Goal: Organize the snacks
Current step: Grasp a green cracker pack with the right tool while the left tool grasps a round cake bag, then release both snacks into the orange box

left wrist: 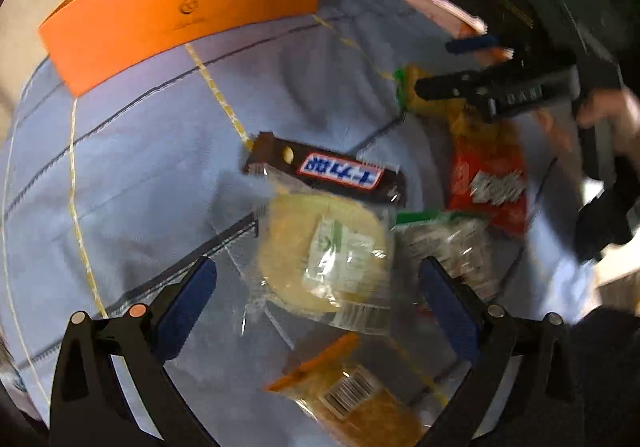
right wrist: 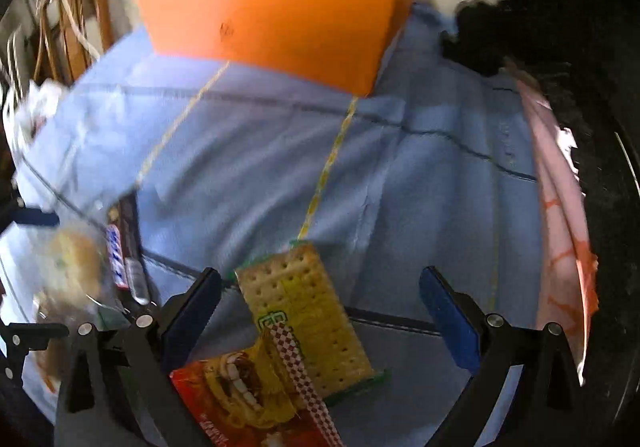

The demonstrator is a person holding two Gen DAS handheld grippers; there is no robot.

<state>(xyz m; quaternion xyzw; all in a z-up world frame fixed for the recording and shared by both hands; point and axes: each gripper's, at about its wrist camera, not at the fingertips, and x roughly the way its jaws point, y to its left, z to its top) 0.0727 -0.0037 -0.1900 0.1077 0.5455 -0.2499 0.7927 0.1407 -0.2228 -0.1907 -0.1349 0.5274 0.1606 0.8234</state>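
Both grippers are being held wide over loose snacks on the blue cloth; nothing is being gripped.

Left gripper (left wrist: 316, 287) is hovering over the round cracker pack (left wrist: 320, 251), touching the chocolate bar (left wrist: 328, 171): a neighbour is likely being dragged. Right gripper (right wrist: 320, 311) is straddling the biscuit pack (right wrist: 308, 319). Open cloth is lying before the orange box (right wrist: 276, 23) at the far edge.

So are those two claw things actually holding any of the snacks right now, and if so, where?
No, nothing is held. The left gripper is open above the round pastry packet, and the right gripper is open above the cracker packet.
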